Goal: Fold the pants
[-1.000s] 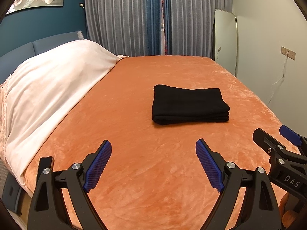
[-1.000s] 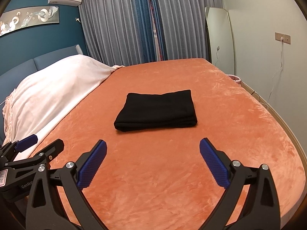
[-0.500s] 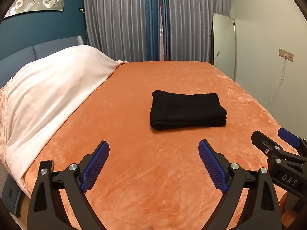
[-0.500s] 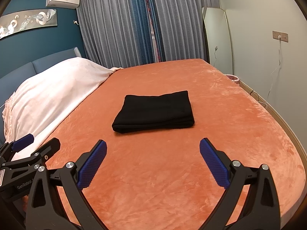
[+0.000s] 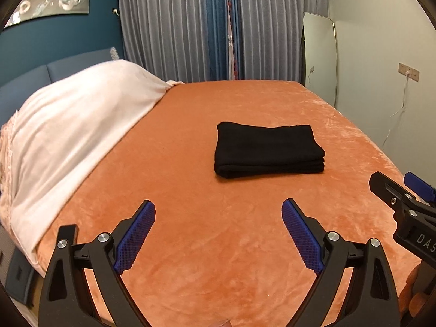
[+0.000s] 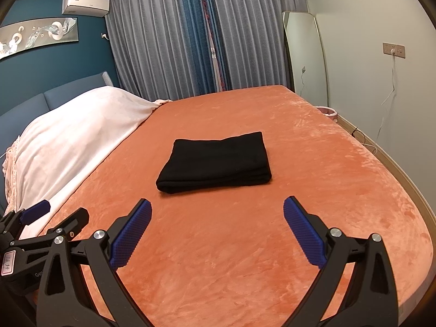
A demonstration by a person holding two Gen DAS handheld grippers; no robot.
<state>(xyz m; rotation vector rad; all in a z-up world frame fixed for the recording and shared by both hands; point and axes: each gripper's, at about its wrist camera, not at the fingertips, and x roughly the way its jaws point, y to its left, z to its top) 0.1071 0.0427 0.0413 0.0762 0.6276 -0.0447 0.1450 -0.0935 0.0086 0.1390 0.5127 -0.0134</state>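
Observation:
The black pants lie folded into a neat thick rectangle in the middle of the orange bed cover; they also show in the right wrist view. My left gripper is open and empty, held above the bed well short of the pants. My right gripper is open and empty too, at a similar distance. Each gripper shows at the edge of the other's view: the right one and the left one.
A white blanket covers the pillows at the left by the blue headboard. Grey and blue curtains hang behind the bed. A standing mirror leans on the right wall. A pink bin stands by a trailing cable.
Both grippers have drawn back and tilted up a little, so the pants sit slightly lower in both views. The pants have not moved. Both grippers stay open.

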